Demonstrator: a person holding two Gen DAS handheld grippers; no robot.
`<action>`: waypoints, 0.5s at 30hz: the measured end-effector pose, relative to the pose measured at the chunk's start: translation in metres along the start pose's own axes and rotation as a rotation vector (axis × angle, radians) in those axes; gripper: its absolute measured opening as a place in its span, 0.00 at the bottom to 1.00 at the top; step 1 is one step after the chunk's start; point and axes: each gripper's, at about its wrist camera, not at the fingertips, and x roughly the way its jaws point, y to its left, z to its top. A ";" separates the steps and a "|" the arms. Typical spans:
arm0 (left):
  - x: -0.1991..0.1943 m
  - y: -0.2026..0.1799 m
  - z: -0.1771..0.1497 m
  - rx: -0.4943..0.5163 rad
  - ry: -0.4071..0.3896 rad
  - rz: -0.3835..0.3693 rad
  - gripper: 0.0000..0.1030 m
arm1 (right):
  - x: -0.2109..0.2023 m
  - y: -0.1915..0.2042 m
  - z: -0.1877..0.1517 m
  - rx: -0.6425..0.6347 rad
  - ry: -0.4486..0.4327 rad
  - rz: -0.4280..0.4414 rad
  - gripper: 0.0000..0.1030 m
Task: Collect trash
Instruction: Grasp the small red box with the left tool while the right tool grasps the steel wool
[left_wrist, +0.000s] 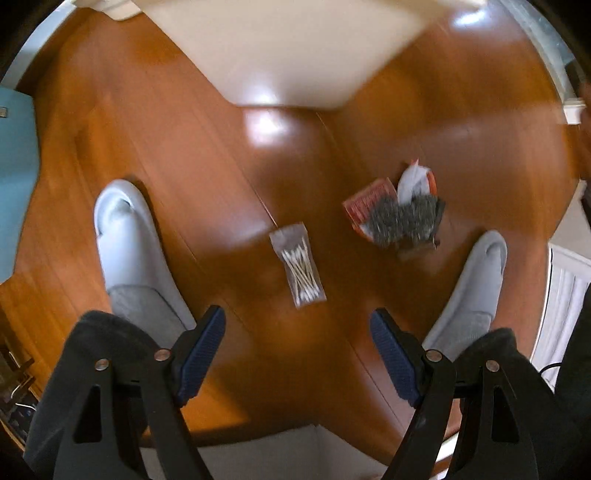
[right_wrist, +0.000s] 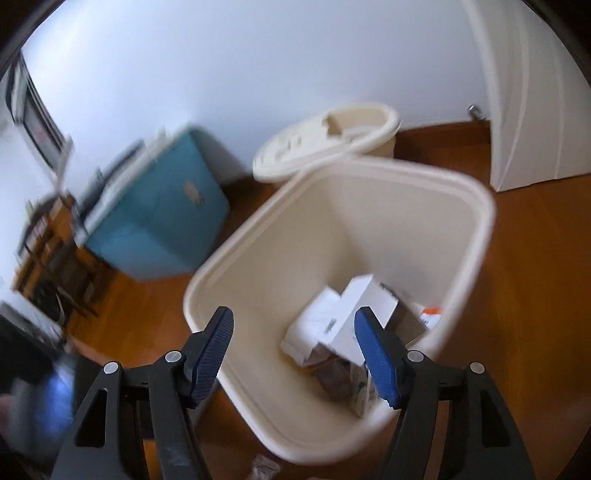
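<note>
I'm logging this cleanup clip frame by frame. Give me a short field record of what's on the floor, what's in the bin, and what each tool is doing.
floor: glossy wooden boards
trash on floor: clear bag of cotton swabs; red packet with grey scouring pads beside it, apart
bin: cream bin, open, its lid behind it
bin contents: white boxes and other packaging
left tool: open, empty, above the swab bag
right tool: open, empty, over the bin
feet: grey slippers either side of the trash
</note>
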 end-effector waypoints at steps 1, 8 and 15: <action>0.001 -0.002 -0.001 0.002 0.003 0.000 0.78 | -0.010 -0.007 -0.002 0.017 -0.029 0.004 0.69; 0.017 -0.018 -0.008 0.051 0.045 0.008 0.78 | -0.044 -0.080 -0.133 0.040 0.140 -0.187 0.69; 0.047 -0.019 -0.014 -0.005 0.155 -0.015 0.78 | 0.029 -0.009 -0.249 -0.458 0.487 -0.155 0.69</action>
